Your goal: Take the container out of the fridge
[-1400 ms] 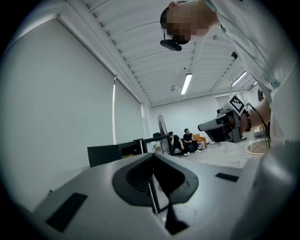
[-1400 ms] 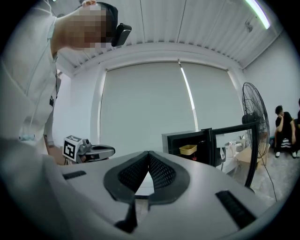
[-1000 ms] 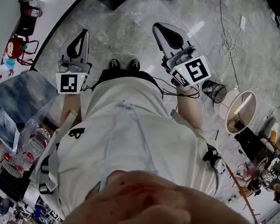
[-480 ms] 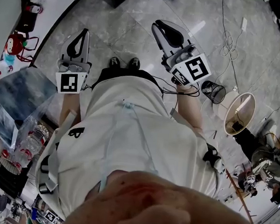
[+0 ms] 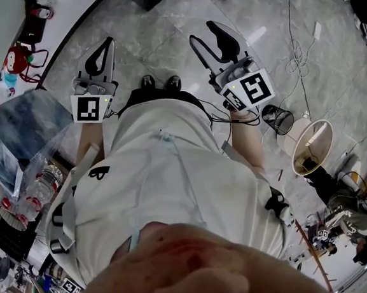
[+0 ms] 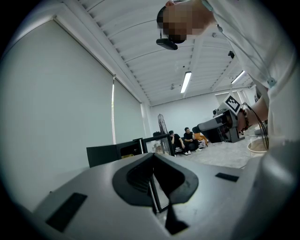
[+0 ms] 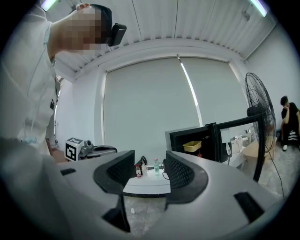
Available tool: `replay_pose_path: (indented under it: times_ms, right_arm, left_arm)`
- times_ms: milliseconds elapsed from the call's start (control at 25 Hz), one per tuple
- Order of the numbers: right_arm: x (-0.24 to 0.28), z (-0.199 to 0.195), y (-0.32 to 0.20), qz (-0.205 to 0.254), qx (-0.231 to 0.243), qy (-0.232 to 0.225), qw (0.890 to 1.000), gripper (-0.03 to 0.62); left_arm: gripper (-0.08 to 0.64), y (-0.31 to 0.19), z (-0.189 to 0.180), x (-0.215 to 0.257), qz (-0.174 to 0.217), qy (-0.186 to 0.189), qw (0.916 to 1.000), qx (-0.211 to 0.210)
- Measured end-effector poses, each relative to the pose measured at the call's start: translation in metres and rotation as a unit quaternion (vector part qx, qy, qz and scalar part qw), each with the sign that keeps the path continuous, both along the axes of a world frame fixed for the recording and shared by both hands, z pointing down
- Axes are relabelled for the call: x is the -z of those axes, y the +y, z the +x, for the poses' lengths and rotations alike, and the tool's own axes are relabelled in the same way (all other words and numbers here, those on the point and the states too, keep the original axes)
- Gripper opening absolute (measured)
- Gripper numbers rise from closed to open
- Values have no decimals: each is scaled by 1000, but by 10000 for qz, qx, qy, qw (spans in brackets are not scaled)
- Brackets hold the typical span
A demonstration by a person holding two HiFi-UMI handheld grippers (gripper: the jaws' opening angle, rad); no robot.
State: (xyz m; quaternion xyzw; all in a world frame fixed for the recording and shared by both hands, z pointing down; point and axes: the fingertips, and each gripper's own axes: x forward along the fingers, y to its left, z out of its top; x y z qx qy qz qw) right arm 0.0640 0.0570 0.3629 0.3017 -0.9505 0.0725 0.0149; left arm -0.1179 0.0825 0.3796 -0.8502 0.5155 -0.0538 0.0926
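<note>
In the right gripper view a black fridge (image 7: pixel 194 139) stands with its door swung open, far off across the floor. A yellow container (image 7: pixel 192 146) sits on a shelf inside it. My right gripper (image 7: pixel 145 171) is held in the air at waist height. Its jaws are opening and nothing is between them. In the head view the right gripper (image 5: pixel 201 33) shows a wide gap. My left gripper (image 5: pixel 107 45) hangs beside my left hip with its jaws shut and empty. The left gripper view shows the fridge (image 6: pixel 119 151) beyond the shut left gripper (image 6: pixel 152 180).
A white table (image 7: pixel 146 183) with small bottles stands ahead, and a tall fan (image 7: pixel 258 108) stands right of the fridge. Two people (image 6: pixel 184 139) sit at the far wall. On the floor are cables (image 5: pixel 300 54), a wire bin (image 5: pixel 281 119) and a round tub (image 5: pixel 314 146).
The right gripper's jaws have gone from shut to apart. Both grippers hold about the same place, and the left one has stayed shut.
</note>
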Motion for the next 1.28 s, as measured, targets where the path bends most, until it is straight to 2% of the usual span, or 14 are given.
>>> replay_pose_path:
  times_ms: [440, 880, 1160, 1280]
  right_arm:
    - [-2, 5, -6, 132, -220, 109, 9996, 311]
    - [-4, 9, -12, 162, -240, 90, 9995, 314]
    - [-8, 39, -8, 49, -179, 5, 9998, 314]
    - [-15, 40, -14, -35, -128, -1, 9999, 314]
  left_arm:
    - [9, -2, 5, -3, -15, -2, 10000, 12]
    - [9, -4, -2, -4, -31, 49, 9997, 225]
    - [9, 1, 20, -4, -54, 193, 9990, 403]
    - [9, 0, 25, -12, -174, 113, 9992, 343]
